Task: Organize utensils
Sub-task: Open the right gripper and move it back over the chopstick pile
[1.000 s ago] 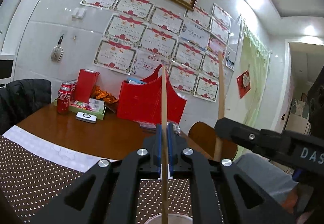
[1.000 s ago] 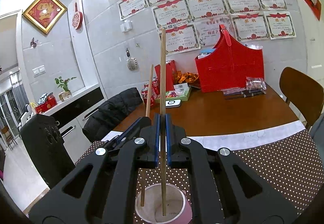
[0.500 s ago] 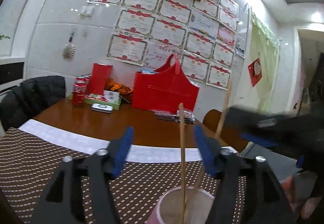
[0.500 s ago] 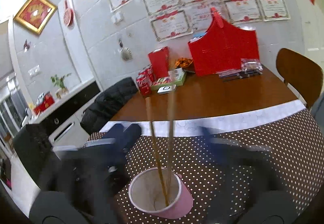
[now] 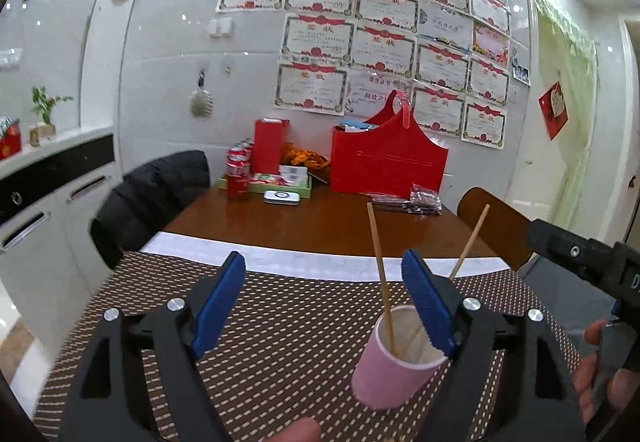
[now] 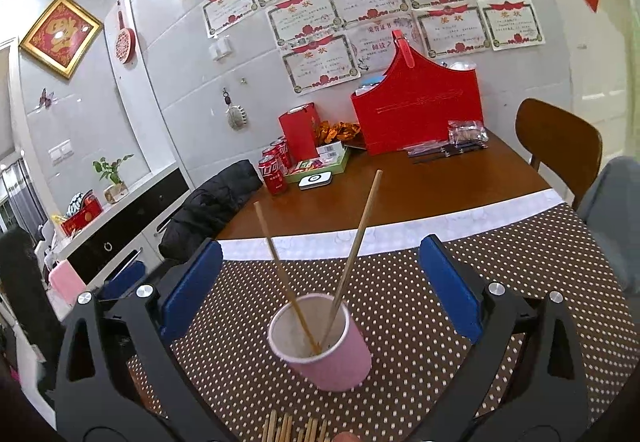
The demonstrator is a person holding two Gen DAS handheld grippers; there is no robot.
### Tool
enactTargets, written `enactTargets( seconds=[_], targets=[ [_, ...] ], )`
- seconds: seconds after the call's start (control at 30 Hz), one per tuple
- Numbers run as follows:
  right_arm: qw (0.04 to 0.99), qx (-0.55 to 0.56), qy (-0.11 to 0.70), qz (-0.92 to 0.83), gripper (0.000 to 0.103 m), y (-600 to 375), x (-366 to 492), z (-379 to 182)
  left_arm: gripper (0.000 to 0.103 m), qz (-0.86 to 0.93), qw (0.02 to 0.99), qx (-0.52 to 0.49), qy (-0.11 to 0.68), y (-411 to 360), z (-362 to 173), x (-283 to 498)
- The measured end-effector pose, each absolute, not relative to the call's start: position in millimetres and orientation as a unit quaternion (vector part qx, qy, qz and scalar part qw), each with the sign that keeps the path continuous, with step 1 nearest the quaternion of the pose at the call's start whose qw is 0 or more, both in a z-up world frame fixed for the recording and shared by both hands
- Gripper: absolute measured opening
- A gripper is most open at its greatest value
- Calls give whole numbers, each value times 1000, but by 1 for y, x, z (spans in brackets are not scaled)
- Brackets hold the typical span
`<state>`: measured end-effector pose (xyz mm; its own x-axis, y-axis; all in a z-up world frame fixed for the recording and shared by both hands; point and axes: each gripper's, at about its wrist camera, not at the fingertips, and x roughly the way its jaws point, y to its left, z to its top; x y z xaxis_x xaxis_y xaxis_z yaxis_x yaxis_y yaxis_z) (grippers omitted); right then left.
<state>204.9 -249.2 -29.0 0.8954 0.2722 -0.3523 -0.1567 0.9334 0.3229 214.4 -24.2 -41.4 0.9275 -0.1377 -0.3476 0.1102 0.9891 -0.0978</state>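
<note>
While both of my grippers are hanging over the dotted placemat (image 6: 500, 254), neither one is holding anything. My left gripper (image 5: 324, 296) is standing wide, its jaws having just been opening, and nothing is sitting between its blue pads (image 5: 218, 306); the pink cup (image 5: 394, 366) is showing partly behind the right-hand pad. My right gripper (image 6: 320, 284) is spread about as wide as it goes, with the cup (image 6: 324, 342) standing upright on the mat between and below the two pads, touched by neither. Two wooden chopsticks are resting in that cup, one (image 6: 280, 270) leaning left and the other (image 6: 356, 246) leaning right, their lower ends meeting near the bottom. More chopsticks (image 6: 292, 428) are lying flat on the mat at the near edge of the right wrist view. Beyond the mat, the bare wooden table (image 6: 420, 186) is carrying a red bag (image 6: 420, 110) and some red cans (image 6: 274, 172).
</note>
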Motion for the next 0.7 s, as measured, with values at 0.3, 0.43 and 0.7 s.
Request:
enactTargets(
  seconds=[0.3,0.43,0.7],
  targets=[
    [969,104,193,111,97,-231,148,-7,79,-43,983,-11,177,-13,-14,148],
    [969,96,197,111,97,-229,124,-5,79,-44,982,-13,185,-7,-13,125],
    [963,86,234,102,97,-231,87,-23,79,-41,975,2,218,-5,-35,93]
  ],
)
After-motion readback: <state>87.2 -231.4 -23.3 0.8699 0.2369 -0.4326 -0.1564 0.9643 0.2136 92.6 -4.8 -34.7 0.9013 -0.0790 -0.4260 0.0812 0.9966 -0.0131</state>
